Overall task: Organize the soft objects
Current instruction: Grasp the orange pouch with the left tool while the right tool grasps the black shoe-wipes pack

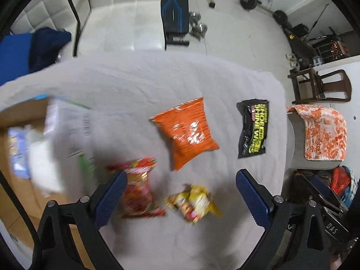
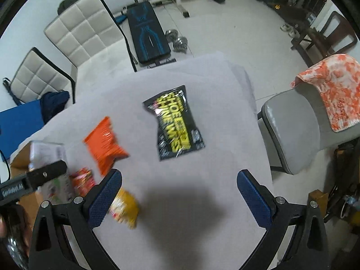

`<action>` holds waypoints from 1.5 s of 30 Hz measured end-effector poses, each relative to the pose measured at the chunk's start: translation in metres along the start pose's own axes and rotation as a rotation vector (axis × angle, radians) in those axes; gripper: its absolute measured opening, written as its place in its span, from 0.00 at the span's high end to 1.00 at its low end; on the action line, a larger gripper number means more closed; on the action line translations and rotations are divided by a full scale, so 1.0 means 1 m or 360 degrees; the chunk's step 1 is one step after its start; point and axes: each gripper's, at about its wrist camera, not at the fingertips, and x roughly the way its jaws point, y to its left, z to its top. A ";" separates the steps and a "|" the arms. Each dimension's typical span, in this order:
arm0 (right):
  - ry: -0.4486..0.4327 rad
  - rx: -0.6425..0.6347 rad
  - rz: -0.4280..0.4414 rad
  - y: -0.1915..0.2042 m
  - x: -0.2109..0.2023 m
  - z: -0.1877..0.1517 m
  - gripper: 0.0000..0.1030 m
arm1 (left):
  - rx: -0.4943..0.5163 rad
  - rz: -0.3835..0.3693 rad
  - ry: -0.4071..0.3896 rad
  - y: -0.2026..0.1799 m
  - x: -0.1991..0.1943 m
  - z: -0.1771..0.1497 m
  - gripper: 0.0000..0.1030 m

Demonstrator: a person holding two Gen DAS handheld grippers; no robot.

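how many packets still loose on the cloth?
4: orange packet mid-cloth, black packet toward the right edge, red packet and yellow packet nearest the camera. More may sit in the cardboard box, too blurred to tell.

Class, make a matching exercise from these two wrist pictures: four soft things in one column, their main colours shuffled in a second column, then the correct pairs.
Things:
1. shoe shine wipes pack
2. puffy snack bag
3. small crinkled packet
4. patterned towel on the chair

Colours:
A. yellow
B. orange and white
C. black with yellow lettering
D. plain orange

Pairs: 1-C, 2-D, 3-A, 4-B
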 end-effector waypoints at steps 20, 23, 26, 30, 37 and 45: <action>0.0269 -0.0007 -0.0017 0.006 0.144 0.073 0.06 | -0.0243 0.0016 0.0245 -0.003 0.099 0.047 0.16; 0.0313 -0.0022 -0.0030 0.006 0.154 0.078 0.27 | -0.0162 0.0116 0.0210 -0.009 0.097 0.047 0.30; 0.0320 -0.0039 -0.0036 0.006 0.157 0.076 0.36 | -0.0042 0.0202 0.0164 -0.015 0.091 0.041 0.47; 0.0389 -0.0103 -0.0063 0.009 0.154 0.060 0.38 | 0.0061 0.0266 0.0124 -0.012 0.084 0.027 0.51; 0.0441 -0.0153 -0.0068 0.005 0.156 0.030 0.37 | 0.0163 0.0336 0.0093 -0.014 0.089 0.008 0.48; 0.0419 -0.0190 -0.0158 0.021 0.159 0.022 0.38 | 0.0127 0.0348 0.0076 -0.013 0.088 -0.003 0.56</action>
